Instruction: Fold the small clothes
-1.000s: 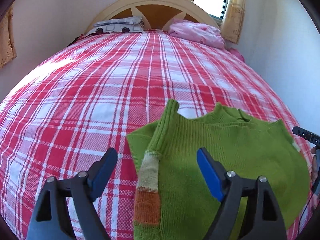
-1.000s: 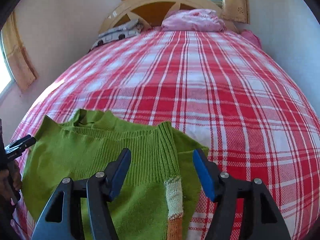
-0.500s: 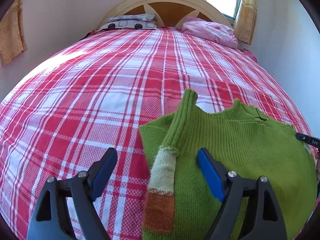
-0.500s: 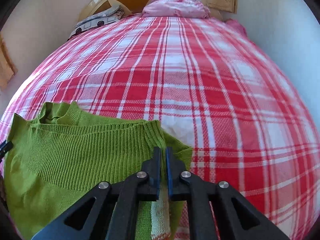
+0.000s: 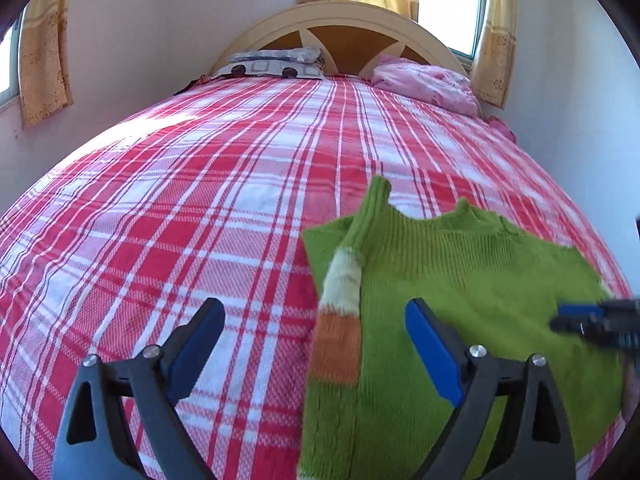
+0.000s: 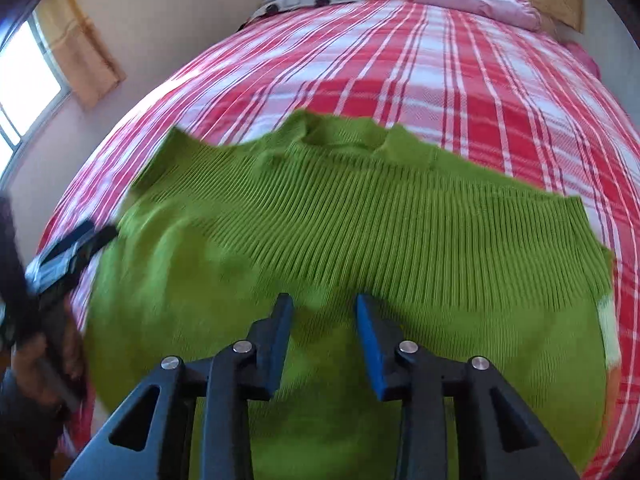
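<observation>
Right wrist view: green sweater [image 6: 360, 240] lies flat on plaid bed [image 6: 480, 80].

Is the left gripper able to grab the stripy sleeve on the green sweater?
Probably yes. The left gripper has its jaws opening wide, and the stripy sleeve lies uncovered on the green sweater between its fingers, nothing blocking it.

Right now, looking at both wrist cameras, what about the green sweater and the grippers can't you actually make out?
- Green sweater hem: left wrist view, cut off by the bottom edge and covered by the left gripper, its jaws opening.
- Striped sleeve lower end: left wrist view, runs off the bottom edge.
- Right gripper, jaws opening: right wrist view, motion blur hides whether the pads touch the knit.
- Sweater's second sleeve: neither view shows it clearly.
</observation>
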A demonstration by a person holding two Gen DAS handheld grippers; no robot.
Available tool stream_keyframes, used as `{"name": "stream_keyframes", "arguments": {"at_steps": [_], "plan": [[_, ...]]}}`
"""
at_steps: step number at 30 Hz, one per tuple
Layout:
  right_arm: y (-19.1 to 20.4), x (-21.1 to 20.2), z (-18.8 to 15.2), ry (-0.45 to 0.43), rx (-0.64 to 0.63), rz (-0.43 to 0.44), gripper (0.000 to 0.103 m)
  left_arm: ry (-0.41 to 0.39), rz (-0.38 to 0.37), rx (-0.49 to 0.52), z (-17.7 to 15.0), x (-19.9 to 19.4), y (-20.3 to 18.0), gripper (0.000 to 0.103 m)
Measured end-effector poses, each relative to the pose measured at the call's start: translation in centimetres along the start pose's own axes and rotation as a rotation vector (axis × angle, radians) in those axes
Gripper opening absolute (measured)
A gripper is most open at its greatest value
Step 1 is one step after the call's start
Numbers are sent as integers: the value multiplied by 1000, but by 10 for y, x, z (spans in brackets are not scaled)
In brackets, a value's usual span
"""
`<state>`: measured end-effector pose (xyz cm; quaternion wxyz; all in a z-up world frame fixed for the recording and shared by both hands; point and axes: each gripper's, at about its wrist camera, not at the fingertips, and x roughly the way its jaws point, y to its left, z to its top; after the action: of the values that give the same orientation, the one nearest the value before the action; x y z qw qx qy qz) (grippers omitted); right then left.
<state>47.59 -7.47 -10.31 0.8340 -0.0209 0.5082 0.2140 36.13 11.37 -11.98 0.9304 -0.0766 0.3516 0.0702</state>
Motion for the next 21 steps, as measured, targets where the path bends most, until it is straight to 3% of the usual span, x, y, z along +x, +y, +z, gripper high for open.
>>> {"name": "stream_keyframes", "arguments": {"at_steps": [6, 12, 16, 21], "plan": [[-5, 30, 36, -23, 25, -112, 32, 21, -22, -76, -4, 4, 14, 95], [-1, 15, 40, -63, 48, -145, 34, 18, -45, -105, -7, 4, 19, 97], [12, -17, 13, -86, 11, -131, 48, 6, -69, -163, -10, 0, 30, 98], [1, -63, -42, -103, 4, -201, 48, 61, -46, -200, -15, 6, 37, 98]]}}
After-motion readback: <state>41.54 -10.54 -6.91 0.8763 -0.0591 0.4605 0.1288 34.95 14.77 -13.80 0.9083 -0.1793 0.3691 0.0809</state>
